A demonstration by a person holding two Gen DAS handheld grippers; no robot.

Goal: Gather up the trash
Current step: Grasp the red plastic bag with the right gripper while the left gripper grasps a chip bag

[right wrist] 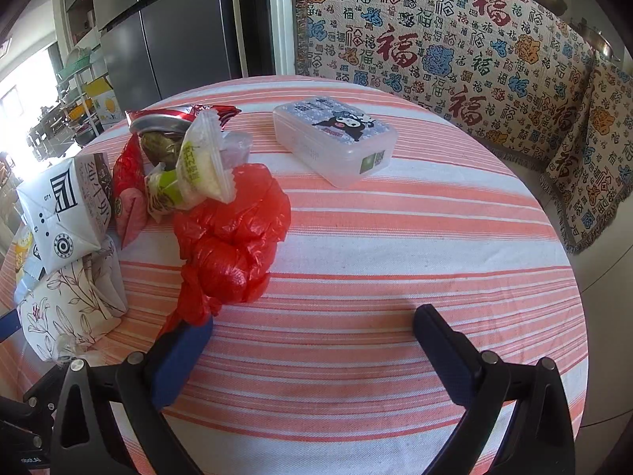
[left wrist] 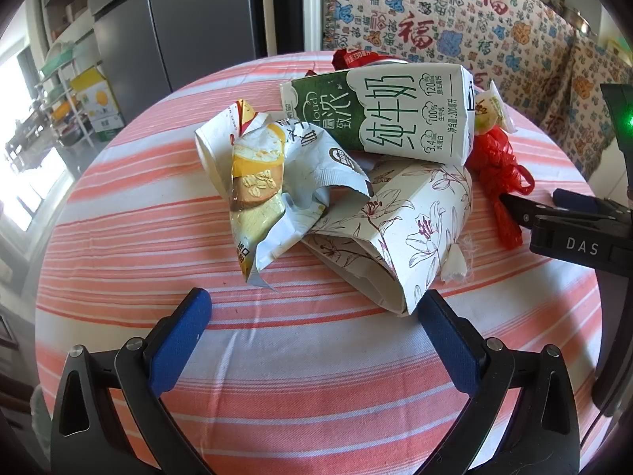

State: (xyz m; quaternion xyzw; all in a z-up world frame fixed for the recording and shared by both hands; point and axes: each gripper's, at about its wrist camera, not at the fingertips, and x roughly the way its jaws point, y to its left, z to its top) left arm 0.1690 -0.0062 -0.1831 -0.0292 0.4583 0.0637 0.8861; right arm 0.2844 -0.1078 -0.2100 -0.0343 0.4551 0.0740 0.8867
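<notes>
Although nothing was yet held, both tools sat at the trash heap on the striped tablecloth [right wrist: 395,237]: the left gripper [left wrist: 312,316] had its jaws apart just short of the floral paper box [left wrist: 415,221], and the right gripper [right wrist: 316,330] was also spread wide, its left pad touching the tail of the red plastic bag [right wrist: 233,233]. The heap lay mid-table, the milk carton [left wrist: 395,111] resting on the floral box, the biscuit wrapper [left wrist: 269,182] slumped against both. Judged light throughout; wrapper and bag soft and slippery, likely to crumple, so best pinched at a bunched fold or knot. The carton looked stiffer, graspable across its narrow faces, but lifting the box beneath would topple it. A lidded plastic container [right wrist: 336,138] stood well apart. Open cloth lay to the right; the table edge was near behind both grippers.
</notes>
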